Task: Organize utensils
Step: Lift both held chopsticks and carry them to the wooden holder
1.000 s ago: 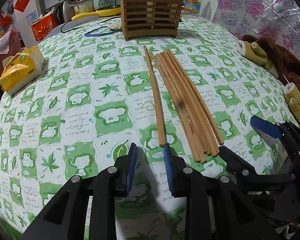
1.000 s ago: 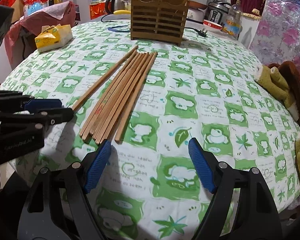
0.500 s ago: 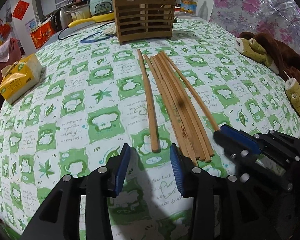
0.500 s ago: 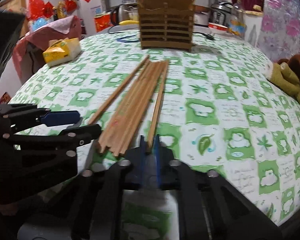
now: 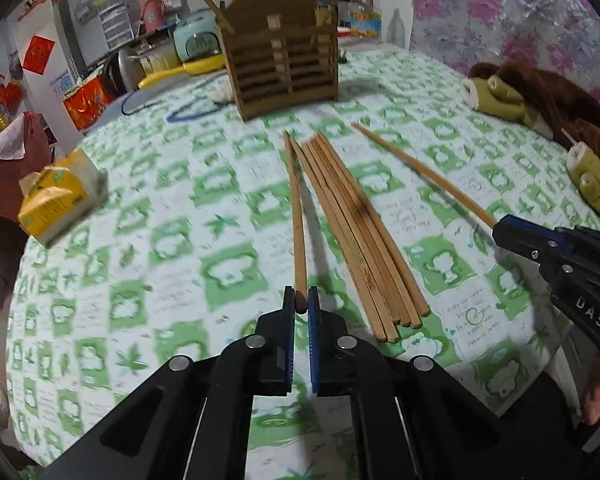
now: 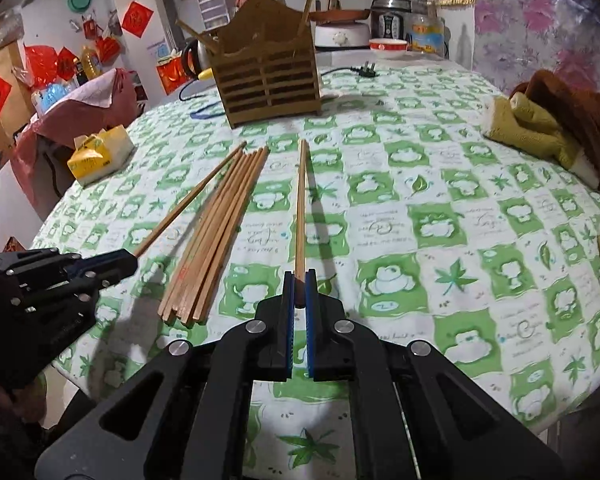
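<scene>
Two tongs are seen, each clamped on the near end of one chopstick. The left tongs (image 5: 301, 300), whose jaws have just closed, pinch the left chopstick (image 5: 298, 216); the right tongs (image 6: 299, 286) grip another chopstick (image 6: 301, 204). Between them a bundle of chopsticks (image 5: 360, 232) is left lying on the green-checked tabletop (image 5: 172, 240). Beyond, a slatted wooden holder (image 6: 266, 76) is stood upright.

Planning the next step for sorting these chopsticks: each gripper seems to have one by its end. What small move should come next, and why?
Probably lift both toward the wooden holder. The left gripper and right gripper have each closed on one chopstick, both pulled away from the bundle, and the slotted holder stands directly ahead.
</scene>
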